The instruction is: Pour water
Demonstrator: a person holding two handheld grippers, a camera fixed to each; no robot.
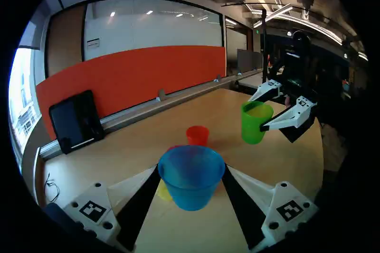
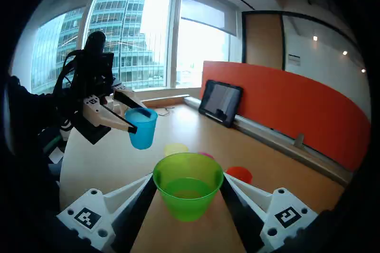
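I have a cup in each hand-held gripper and both are lifted off the bench, so the picking-up looks done and the pour itself is what is left. My left hand-held gripper is closed around the blue cup, one finger pressing each side of it. It sits upright just ahead of me over the near part of the bench. My right hand-held gripper clamps the green cup the same way, also upright. In the left gripper view the green cup hangs off to the right over the far side of the bench, well apart from the blue one. Neither cup is tipped, and neither rim is over the other, so I judge that no water is passing between them at this point. I cannot tell which cup holds the water. The green one shows a paler disc low inside that could be a little liquid or just its base, and the blue one is too translucent to read. Still to do, as I judge it: bring the two cups close, set one lip above the other's mouth, and tilt. A red cup and a yellow cup stand on the bench below, between my two held cups.
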